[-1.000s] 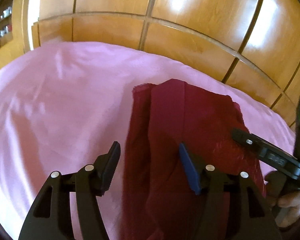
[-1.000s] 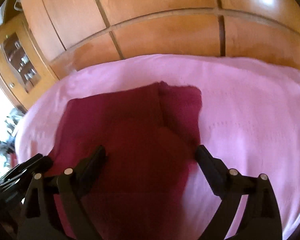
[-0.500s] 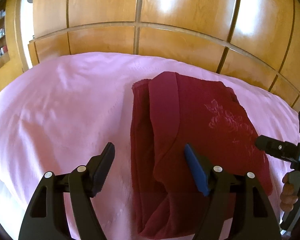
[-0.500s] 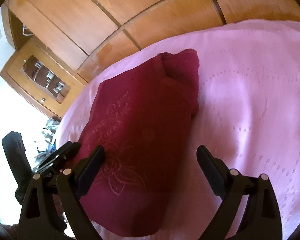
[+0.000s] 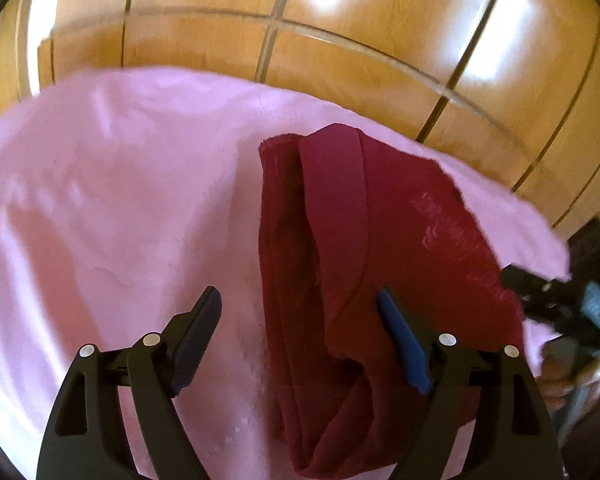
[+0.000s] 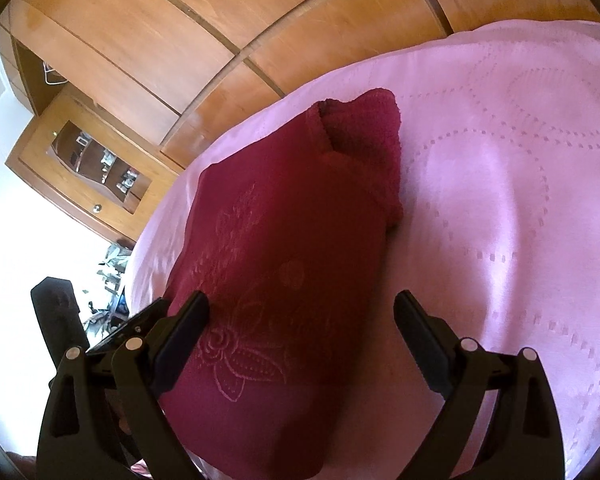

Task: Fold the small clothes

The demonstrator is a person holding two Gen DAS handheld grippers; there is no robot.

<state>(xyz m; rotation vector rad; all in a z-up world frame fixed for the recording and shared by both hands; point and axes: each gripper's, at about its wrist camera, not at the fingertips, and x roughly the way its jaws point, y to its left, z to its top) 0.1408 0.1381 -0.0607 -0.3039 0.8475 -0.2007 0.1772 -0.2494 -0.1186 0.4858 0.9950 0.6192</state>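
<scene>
Setting: bed under a pink quilted bedspread (image 6: 500, 208), backed by glossy wooden wardrobe panels (image 5: 340, 32); a glazed wooden cabinet (image 6: 96, 176) shows at far left of the right wrist view

Item: dark red garment (image 6: 292, 264), embroidered with a flower motif, lying on the bedspread towards its edge, roughly between the two tools

Condition of item: already doubled into a long narrow bundle; a broad plain band lies turned over along one long side, with further layers showing beside it in the left wrist view. Judged partly folded, probably with one crosswise fold and some squaring-up left, though that is an estimate

Left gripper (image 5: 300, 332): jaws spread wide, holding nothing, poised over the garment's long layered edge; contact with the cloth cannot be told

Right gripper (image 6: 300, 344): jaws spread wide, holding nothing, straddling the embroidered near end

Not legible: the garment's kind (no sleeve, leg or collar can be made out); its near end is cut off by both frames and partly behind the tools; the left wrist view is motion-blurred; the number of layers cannot be counted
</scene>
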